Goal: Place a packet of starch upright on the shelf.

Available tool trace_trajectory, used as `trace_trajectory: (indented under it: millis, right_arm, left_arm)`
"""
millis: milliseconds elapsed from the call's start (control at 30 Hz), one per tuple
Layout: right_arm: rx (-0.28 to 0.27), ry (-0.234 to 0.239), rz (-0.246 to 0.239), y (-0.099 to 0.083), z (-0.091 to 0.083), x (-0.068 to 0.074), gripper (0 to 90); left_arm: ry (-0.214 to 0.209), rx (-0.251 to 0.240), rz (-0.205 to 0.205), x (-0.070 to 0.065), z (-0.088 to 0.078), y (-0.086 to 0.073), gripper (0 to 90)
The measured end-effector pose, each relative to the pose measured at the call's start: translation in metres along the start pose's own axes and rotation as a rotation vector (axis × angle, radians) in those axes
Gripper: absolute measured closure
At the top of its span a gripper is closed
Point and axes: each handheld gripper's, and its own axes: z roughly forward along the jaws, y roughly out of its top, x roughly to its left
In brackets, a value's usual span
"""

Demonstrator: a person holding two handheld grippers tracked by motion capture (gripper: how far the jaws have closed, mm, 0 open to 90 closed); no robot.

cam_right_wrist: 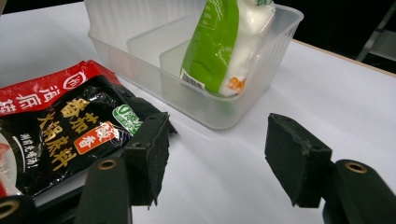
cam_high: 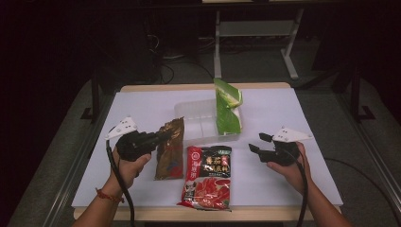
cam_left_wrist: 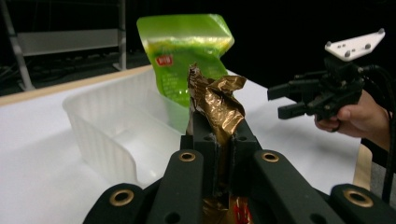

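Brown foil packet (cam_high: 170, 149) is the one getting handled right now. It lies at the left of the white table (cam_high: 283, 179), just left of the red-and-black packet, and its top edge is pinched in the left gripper (cam_high: 163, 137). In the left gripper view you can see the jaws pressed together with crinkled gold-brown foil (cam_left_wrist: 217, 105) squeezed between them and sticking up past the tips.

Closest to the table's near edge is the red-and-black sauce packet (cam_high: 208, 182), lying flat with nothing gripping it. In the right gripper view its top corner (cam_right_wrist: 70, 126) sits right by one jaw, but I can't tell if they actually touch.

Over on the right side, the right gripper (cam_high: 257, 144) is held in a hand with its jaws apart and nothing between them, just bare table showing in the gap. It's well apart from the left one.

Further back, in the middle of the table, there's a clear plastic bin (cam_high: 194, 116) with a divider inside. A green packet (cam_high: 228, 111) stands upright in its right-hand end, leaning on the wall. The other section looks bare.

Count: two grippers, three packets (one brown, one red-and-black, one green), one bin.
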Motion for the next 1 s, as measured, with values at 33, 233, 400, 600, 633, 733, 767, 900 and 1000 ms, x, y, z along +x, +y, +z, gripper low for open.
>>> trace_trajectory:
  millis: [33, 233, 400, 600, 633, 733, 767, 900, 1000]
  right_arm:
    - [0.000, 0.000, 0.000, 0.000, 0.000, 0.000, 39.1]
    - [-0.006, -0.002, -0.005, 0.001, 0.000, 0.000, 38.3]
    - [-0.011, -0.005, -0.001, 0.001, -0.001, 0.000, 37.8]
    - [-0.013, -0.002, 0.000, 0.001, -0.001, 0.000, 37.6]
    - [-0.012, -0.002, 0.000, 0.001, -0.001, 0.000, 37.5]
    - [-0.007, 0.002, 0.001, 0.001, -0.001, 0.001, 37.8]
    - [-0.007, 0.002, 0.001, 0.001, -0.001, 0.001, 37.7]
    - [-0.007, 0.005, 0.002, 0.001, -0.001, 0.001, 37.6]
    - [-0.007, 0.007, 0.001, 0.001, -0.001, 0.002, 37.6]
  left_arm:
    - [0.000, 0.000, 0.000, 0.000, 0.000, 0.000, 85.1]
    - [0.013, -0.036, 0.005, 0.000, 0.008, 0.014, 85.0]
    - [0.015, -0.049, 0.004, 0.000, 0.018, 0.022, 85.0]
    - [0.029, -0.068, -0.011, 0.002, 0.030, 0.032, 84.9]
    - [0.037, -0.068, -0.010, 0.002, 0.032, 0.034, 85.0]
    - [0.051, -0.076, -0.018, 0.002, 0.038, 0.041, 84.9]
    - [0.060, -0.076, -0.017, 0.001, 0.040, 0.043, 84.9]
    - [0.080, -0.082, -0.036, 0.003, 0.051, 0.049, 84.9]
    - [0.097, -0.089, -0.043, 0.004, 0.056, 0.051, 84.9]
